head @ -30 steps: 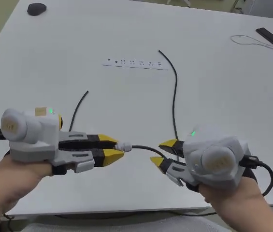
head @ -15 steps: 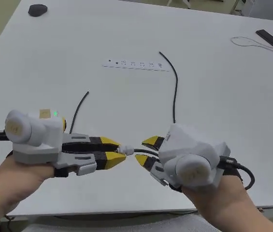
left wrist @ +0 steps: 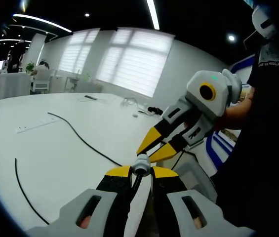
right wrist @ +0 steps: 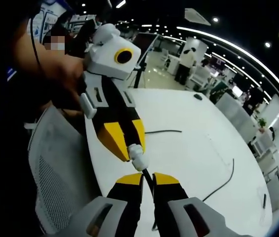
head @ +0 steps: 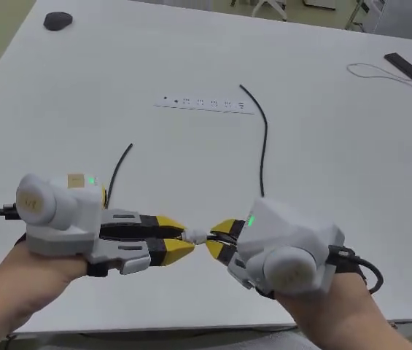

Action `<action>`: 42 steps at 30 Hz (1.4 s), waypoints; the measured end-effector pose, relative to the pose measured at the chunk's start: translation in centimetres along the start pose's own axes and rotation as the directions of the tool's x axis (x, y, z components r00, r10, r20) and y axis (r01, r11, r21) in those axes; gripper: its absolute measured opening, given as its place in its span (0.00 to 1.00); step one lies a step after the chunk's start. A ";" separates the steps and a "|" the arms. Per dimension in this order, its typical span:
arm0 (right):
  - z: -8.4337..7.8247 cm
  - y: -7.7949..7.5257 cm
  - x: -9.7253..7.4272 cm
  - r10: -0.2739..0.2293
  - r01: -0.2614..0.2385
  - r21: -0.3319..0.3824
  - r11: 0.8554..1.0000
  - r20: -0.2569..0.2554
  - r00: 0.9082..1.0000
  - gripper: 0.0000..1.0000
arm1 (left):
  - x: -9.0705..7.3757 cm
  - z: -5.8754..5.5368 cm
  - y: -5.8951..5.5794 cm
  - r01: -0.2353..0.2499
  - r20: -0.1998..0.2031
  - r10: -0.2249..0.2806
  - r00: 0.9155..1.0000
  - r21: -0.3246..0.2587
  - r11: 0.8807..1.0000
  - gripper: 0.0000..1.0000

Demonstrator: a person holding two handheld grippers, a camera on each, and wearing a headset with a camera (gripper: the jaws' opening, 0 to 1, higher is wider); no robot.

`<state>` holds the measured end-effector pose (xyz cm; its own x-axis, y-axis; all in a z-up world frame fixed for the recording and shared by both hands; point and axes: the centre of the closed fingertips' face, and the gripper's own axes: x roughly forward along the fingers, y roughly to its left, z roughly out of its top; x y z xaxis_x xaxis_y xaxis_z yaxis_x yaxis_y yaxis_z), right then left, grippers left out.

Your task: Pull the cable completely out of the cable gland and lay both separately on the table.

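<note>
A small white cable gland [head: 195, 237] is pinched in my left gripper [head: 185, 239], held just above the table's front edge. A long black cable [head: 264, 138] comes out of the gland and runs away across the white table [head: 337, 146]. My right gripper [head: 213, 239] faces the left one, its yellow jaws closed on the cable right beside the gland. In the left gripper view the gland [left wrist: 140, 164] sits between the tips of the left gripper [left wrist: 140, 172]. In the right gripper view the cable [right wrist: 148, 177] passes between the jaws of the right gripper [right wrist: 148, 179], with the gland [right wrist: 136, 154] just beyond.
A shorter loose black cable [head: 118, 168] lies left of centre. A white power strip [head: 202, 102] lies farther back, a dark mouse [head: 57, 20] at the far left corner, and a black device [head: 404, 65] with a thin white lead at the far right.
My right gripper has moved left along the cable up to the gland, and its jaws have gone from open to closed on the cable. The left gripper has kept its hold.
</note>
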<state>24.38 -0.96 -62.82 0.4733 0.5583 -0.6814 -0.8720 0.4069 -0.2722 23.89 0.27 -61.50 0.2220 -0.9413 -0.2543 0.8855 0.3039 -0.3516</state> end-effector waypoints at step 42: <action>-3.5 -1.9 0.3 -0.027 0.021 0.353 0.935 0.014 1.000 0.00 | 0.6 0.0 0.7 -0.028 -0.001 0.028 1.000 0.015 1.000 0.15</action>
<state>25.78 -4.10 -64.90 0.4986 0.5568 -0.6644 -0.7615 0.6475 -0.0288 24.62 -0.07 -61.92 0.2459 -0.9324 -0.2650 0.8851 0.3275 -0.3308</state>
